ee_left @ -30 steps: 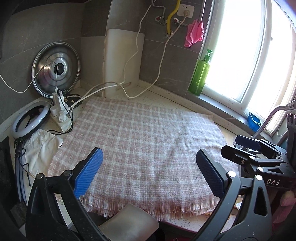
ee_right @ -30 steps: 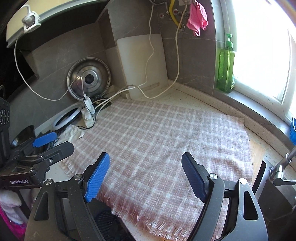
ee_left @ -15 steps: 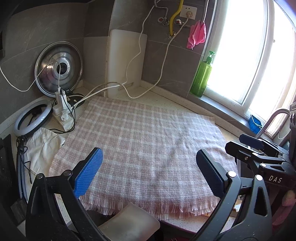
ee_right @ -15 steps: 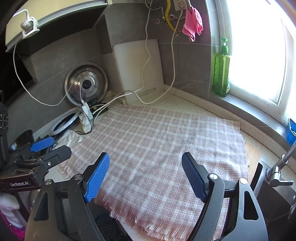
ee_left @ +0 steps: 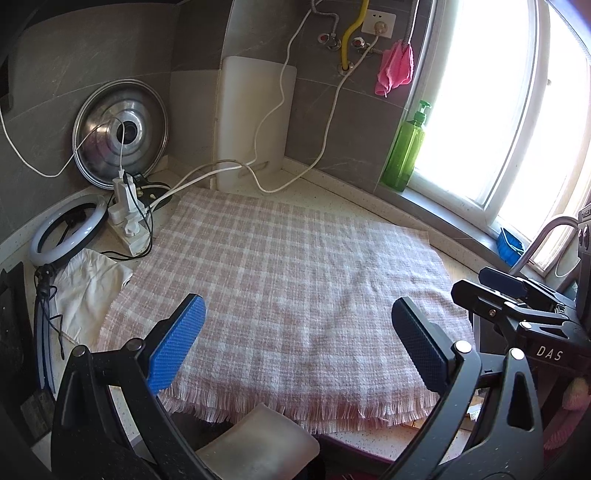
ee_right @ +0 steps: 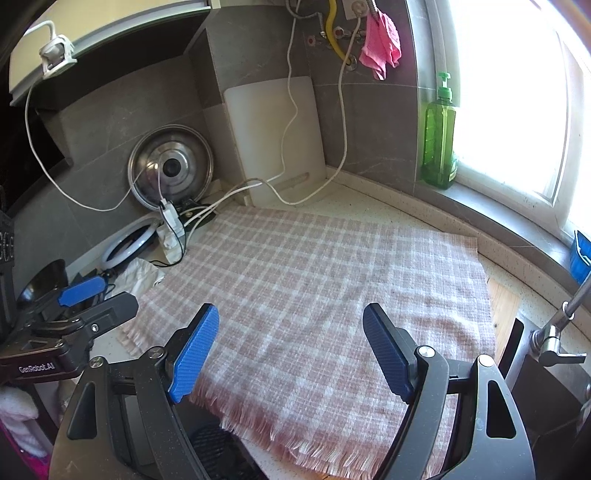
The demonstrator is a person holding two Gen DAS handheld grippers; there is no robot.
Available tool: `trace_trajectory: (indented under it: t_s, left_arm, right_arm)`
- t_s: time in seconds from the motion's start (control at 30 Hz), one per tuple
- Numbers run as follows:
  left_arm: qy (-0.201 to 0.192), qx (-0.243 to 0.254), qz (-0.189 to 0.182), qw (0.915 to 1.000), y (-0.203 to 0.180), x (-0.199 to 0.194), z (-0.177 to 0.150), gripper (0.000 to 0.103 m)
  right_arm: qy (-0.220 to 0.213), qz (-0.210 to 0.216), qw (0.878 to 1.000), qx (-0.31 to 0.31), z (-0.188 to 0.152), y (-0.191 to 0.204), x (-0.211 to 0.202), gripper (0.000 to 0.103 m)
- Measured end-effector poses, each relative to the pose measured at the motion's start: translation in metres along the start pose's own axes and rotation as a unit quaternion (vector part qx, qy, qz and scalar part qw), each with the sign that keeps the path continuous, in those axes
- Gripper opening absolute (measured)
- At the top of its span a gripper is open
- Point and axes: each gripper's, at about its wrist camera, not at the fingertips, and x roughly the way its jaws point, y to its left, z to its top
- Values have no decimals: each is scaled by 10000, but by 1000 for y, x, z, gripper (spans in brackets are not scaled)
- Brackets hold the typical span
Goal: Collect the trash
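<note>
Left wrist view: left gripper (ee_left: pixel 297 339) and right gripper (ee_right: pixel 290 349) hover spread and empty over the bare checked cloth (ee_left: pixel 295 266), seemingly waiting, with no trash visible.

A domestic kitchen is indicated. A speckled stone countertop (ee_left: pixel 325 192) is set into a corner of grey wall tiles and is bounded by a window sill (ee_right: pixel 491 206) under a bright window. A steel pan lid (ee_left: pixel 120 133) and a white cutting board (ee_left: pixel 255 122) are leaned against the tiles. A green pump bottle (ee_right: pixel 439 136) is stood on the sill, and a pink cloth (ee_left: pixel 394 68) is hung by the water valves and a wall socket (ee_left: pixel 378 23). A metal faucet (ee_right: pixel 557 332) is seen at the right edge. The countertop is covered by a pink plaid cloth (ee_right: pixel 332 295).
</note>
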Motion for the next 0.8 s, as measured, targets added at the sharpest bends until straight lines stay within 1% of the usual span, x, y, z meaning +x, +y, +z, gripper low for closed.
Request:
trace_trajectory:
  t_s: [0.27, 0.6, 0.8]
  left_arm:
    - [16, 71, 49, 10000, 0, -2, -2, 102]
    - [54, 93, 24, 9999, 1, -2, -1, 102]
    - [54, 89, 142, 9998, 1, -3, -2, 102]
  right_arm:
    - [14, 14, 10000, 0, -1, 0, 0, 80]
    - [29, 23, 10000, 27, -2, -1, -1, 80]
    - [63, 31, 9999, 91, -5, -3, -1, 80]
